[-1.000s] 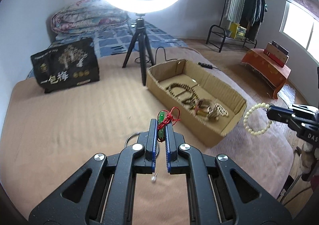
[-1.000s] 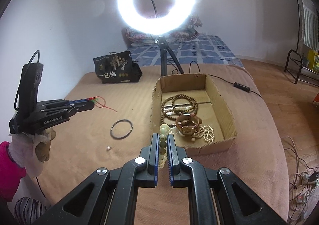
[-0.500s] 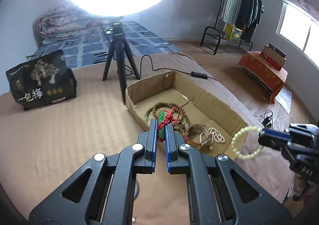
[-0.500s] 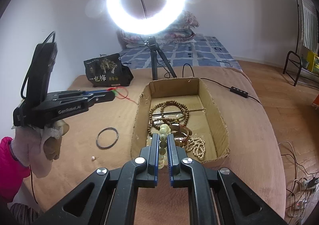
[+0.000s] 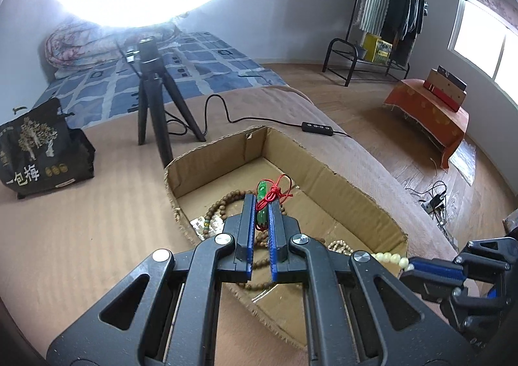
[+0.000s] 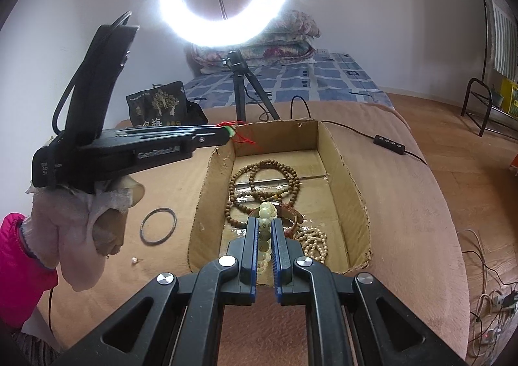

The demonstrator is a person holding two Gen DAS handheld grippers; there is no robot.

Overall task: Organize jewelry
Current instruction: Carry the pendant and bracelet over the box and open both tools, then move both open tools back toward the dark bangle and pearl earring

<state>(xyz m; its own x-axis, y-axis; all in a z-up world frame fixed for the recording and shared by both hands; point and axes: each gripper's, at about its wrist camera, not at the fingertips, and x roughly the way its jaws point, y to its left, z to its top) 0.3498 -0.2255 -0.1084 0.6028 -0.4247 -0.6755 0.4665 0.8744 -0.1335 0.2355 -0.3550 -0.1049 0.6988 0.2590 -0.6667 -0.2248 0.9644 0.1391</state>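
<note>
Right wrist view: both hand-held grippers grasp jewelry above brown bedspread [image 6: 404, 204].

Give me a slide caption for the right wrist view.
Right tongs hold pale beads over the box; left tongs bring a green pendant.

My left tool [image 6: 226, 134] and right tool [image 6: 265, 236]: black frames, blue finger pads, silver screws, white "GenRobot.AI" lettering; pale glove [image 6: 81, 230], pink sleeve [image 6: 19, 272].
</note>
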